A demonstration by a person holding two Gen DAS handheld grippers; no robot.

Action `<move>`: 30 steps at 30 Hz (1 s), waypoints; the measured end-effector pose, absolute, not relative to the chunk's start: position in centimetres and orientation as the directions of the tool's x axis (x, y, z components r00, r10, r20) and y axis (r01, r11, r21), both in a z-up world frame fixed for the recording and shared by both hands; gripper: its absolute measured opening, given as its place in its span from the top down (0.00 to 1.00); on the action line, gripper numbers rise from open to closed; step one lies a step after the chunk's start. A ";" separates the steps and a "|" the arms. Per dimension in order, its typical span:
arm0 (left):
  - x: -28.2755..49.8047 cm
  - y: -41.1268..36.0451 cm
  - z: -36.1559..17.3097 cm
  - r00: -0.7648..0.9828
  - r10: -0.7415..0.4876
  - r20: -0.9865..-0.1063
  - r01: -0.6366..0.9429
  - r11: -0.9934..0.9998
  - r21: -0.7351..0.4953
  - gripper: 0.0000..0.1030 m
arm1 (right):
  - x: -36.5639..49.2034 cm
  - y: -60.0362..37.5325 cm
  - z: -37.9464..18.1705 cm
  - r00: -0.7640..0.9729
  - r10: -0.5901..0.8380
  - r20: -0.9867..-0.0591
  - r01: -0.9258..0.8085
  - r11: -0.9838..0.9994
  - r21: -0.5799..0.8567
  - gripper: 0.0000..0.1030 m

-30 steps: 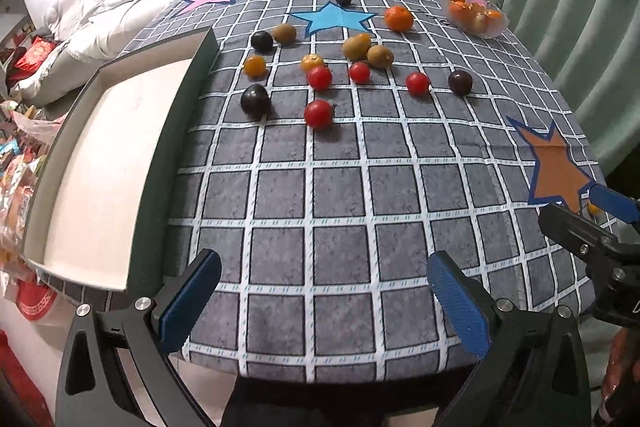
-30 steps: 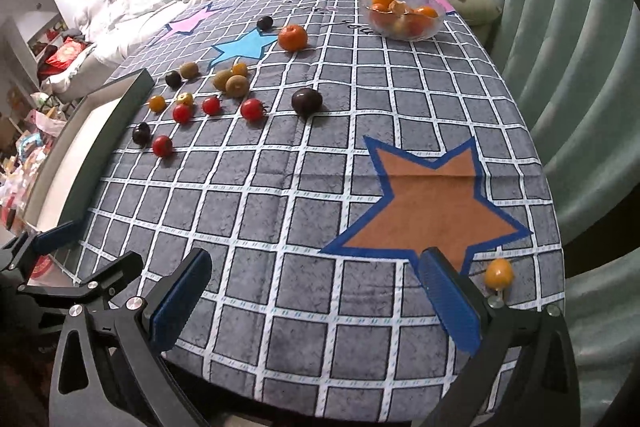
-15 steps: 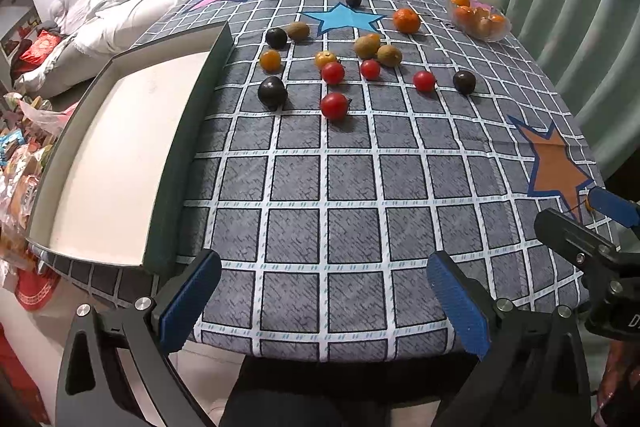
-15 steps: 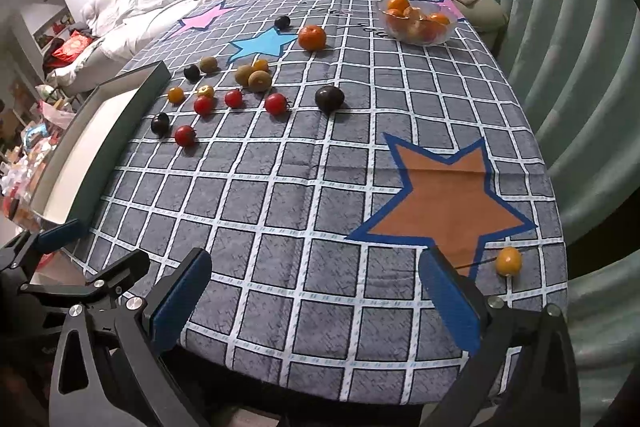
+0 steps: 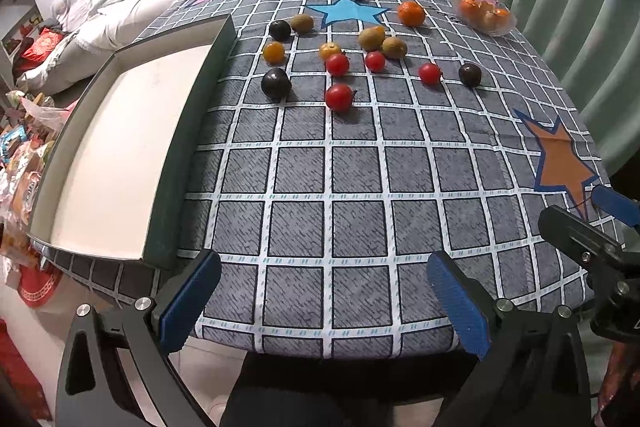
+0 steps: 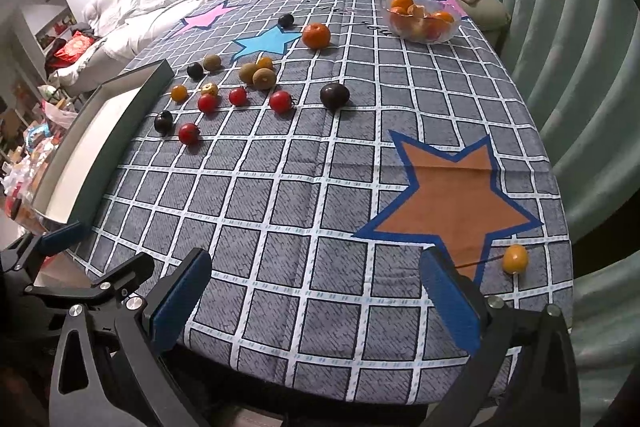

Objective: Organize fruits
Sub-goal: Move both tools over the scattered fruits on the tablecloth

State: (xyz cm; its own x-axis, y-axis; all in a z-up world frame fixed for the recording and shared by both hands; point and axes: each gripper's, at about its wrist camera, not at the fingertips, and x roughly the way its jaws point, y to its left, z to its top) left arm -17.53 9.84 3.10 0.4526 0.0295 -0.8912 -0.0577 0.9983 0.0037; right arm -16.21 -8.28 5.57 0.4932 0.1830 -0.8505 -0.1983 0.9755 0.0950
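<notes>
- Two claws, both mine, both empty: left claw (image 5: 324, 301) and right claw (image 6: 316, 301) have jaws spread wide and hang over the near edge of the table (image 5: 360, 227), nothing between the pads.
- Step, as I judge it: pre-grasp. No fruit picked yet; sorting looks barely begun.
- Fruit sits well ahead, around 12 o'clock from the left claw: red tomatoes (image 5: 339, 98), dark plums (image 5: 276, 83), brown kiwis (image 5: 371, 38), small yellow-orange ones (image 5: 274, 51), one loose orange (image 5: 411, 13).
- Glass bowl (image 6: 422, 19) at 1 o'clock from the right claw, far side of the table, already holds oranges.
- One stray small yellow fruit (image 6: 515, 258) just beside my right finger, 3 o'clock, near the orange star (image 6: 452, 203).
- Tray (image 5: 120, 155) at 10 o'clock from the left claw, nothing in it.
- Next move, my guess: reach forward to the nearest tomato or plum, straddle it, close gently; round fruit will roll if nudged.
- Hard to tell: which container takes which fruit. The tray's far left corner is cut off by the lens edge. The count in the bowl is unclear through the glass.
- In the left view my right claw is only part seen at 3 o'clock.
</notes>
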 end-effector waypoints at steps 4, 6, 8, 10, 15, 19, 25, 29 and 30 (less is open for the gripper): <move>-17.3 9.7 3.0 0.449 0.031 -0.893 -0.060 0.998 0.005 0.00 | -16.2 -8.4 5.5 0.494 0.186 -0.849 -0.199 0.975 0.098 0.00; -17.3 9.6 2.9 0.447 0.034 -0.894 -0.061 0.998 0.007 0.00 | -16.2 -8.3 5.5 0.494 0.187 -0.849 -0.199 0.975 0.099 0.00; -17.3 9.6 2.8 0.445 0.034 -0.895 -0.061 0.998 0.008 0.00 | -16.2 -8.3 5.4 0.492 0.188 -0.850 -0.197 0.975 0.101 0.00; -17.2 9.5 2.7 0.442 0.034 -0.896 -0.060 0.998 0.008 0.00 | -16.1 -8.5 5.4 0.492 0.190 -0.849 -0.197 0.975 0.103 0.00; -17.1 9.4 2.5 0.436 0.036 -0.899 -0.056 0.998 0.013 0.00 | -16.0 -8.9 5.1 0.488 0.195 -0.851 -0.194 0.975 0.112 0.00; -17.1 9.4 2.3 0.430 0.037 -0.902 -0.058 0.998 0.013 0.00 | -15.9 -8.9 5.1 0.488 0.196 -0.851 -0.194 0.974 0.113 0.00; -16.6 9.7 2.0 0.421 0.039 -0.906 -0.068 0.998 0.011 0.00 | -15.7 -9.1 4.7 0.483 0.199 -0.853 -0.193 0.974 0.118 0.00; -15.9 10.1 1.9 0.415 0.034 -0.909 -0.074 0.997 0.004 0.00 | -15.2 -9.2 4.4 0.479 0.198 -0.855 -0.189 0.975 0.120 0.00; -15.7 10.2 1.9 0.415 0.033 -0.909 -0.074 0.997 0.002 0.00 | -15.1 -9.3 4.4 0.478 0.199 -0.856 -0.189 0.974 0.121 0.00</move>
State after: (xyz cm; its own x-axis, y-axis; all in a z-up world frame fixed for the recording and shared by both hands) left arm -15.71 10.16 1.91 0.4153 0.0331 -0.9091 -0.0744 0.9972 0.0023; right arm -15.12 -9.26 4.40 0.4780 0.1989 -0.8556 -0.1895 0.9744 0.1207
